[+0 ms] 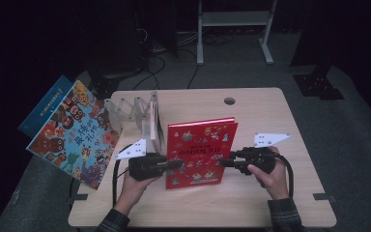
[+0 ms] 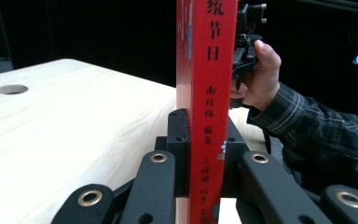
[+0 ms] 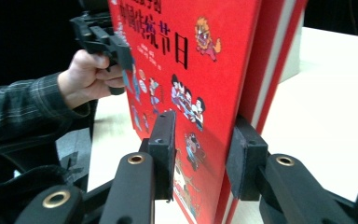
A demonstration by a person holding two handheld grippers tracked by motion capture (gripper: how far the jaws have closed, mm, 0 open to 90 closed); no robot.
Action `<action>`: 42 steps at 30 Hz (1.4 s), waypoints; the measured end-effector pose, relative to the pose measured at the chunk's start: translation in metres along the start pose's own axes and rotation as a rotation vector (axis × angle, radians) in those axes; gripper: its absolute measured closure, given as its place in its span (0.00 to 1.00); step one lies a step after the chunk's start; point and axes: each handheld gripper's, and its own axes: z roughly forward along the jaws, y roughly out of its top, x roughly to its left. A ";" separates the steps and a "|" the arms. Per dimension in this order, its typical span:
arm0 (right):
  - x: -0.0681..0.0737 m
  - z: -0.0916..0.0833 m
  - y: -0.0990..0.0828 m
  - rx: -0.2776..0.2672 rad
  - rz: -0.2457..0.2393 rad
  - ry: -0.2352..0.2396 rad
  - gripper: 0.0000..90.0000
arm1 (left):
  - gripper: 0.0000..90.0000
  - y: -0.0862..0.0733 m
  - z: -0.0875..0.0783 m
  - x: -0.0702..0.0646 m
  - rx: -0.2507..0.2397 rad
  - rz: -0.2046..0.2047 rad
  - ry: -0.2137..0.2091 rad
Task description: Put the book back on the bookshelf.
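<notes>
Red book (image 1: 200,152) stands upright near the table's (image 1: 270,203) centre, cover toward the person, held between both grippers. The left gripper (image 1: 176,164), at the book's 9 o'clock, is clamped on the spine edge: in the left gripper view its pads (image 2: 179,140) press both faces of the book (image 2: 207,93). The right gripper (image 1: 224,162), at 3 o'clock, straddles the open edge; in the right gripper view one pad (image 3: 165,140) stands slightly off the cover (image 3: 186,70), the other pad (image 3: 242,158) sits at the back, so the grip looks loosened rather than firm.

The step in hand seems to be steadying the book upright before shelving it. The folding rack (image 1: 135,113) lies at 10 o'clock, just behind the book's left edge. Next move probably calls for one firm hold and a slide toward a rack slot, keeping the book vertical.

A colourful book (image 1: 75,135) and a blue book (image 1: 46,104) behind it overhang the table's edge at 9 o'clock, beside the rack; the left hand (image 1: 135,181) must pass clear of them.
</notes>
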 end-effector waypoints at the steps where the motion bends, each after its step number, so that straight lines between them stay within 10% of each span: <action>1: 0.000 0.000 0.000 0.003 -0.002 -0.013 0.72 | 0.89 0.000 0.000 0.000 0.000 -0.002 0.006; 12: -0.004 -0.009 -0.005 0.014 0.003 -0.167 0.60 | 0.89 0.002 -0.006 0.001 -0.006 0.007 0.060; 26: -0.022 -0.012 -0.060 0.218 0.094 -0.652 0.37 | 0.89 0.004 -0.025 0.006 -0.001 -0.026 0.118; 42: -0.032 -0.013 -0.087 0.297 0.143 -0.747 0.24 | 0.89 0.009 -0.073 0.004 -0.059 -0.047 0.209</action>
